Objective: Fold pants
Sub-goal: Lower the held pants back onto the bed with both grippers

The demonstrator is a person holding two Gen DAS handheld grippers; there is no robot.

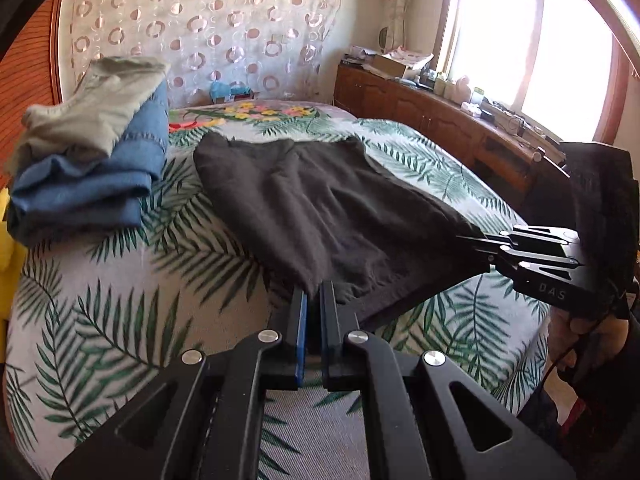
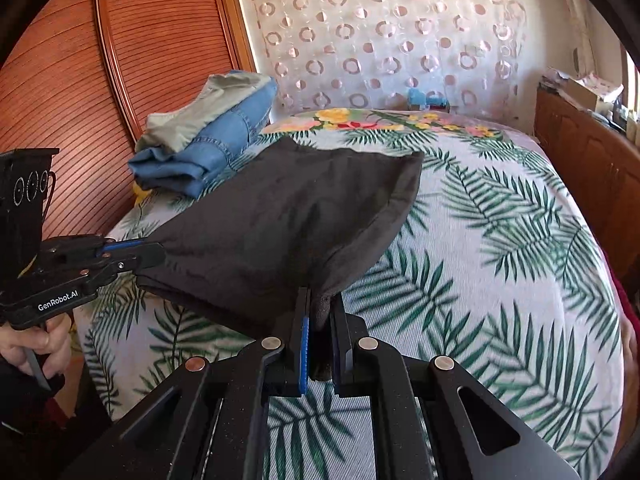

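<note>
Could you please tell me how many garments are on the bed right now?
3: dark pants mid-bed, blue jeans folded at the left edge, grey garment atop them. Others could be hidden.

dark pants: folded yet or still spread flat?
Partly folded. The dark pants are doubled, a second layer showing under the near edge, which both tongs, left and right, pinch above the bed.

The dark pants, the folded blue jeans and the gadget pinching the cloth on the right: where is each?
Dark pants (image 1: 320,200): left wrist view, middle of the spread cloth.
Folded blue jeans (image 1: 92,188): left wrist view, top fold of the stack.
Right gripper (image 1: 478,250): left wrist view, fingertips clamped on the pants' corner.
</note>
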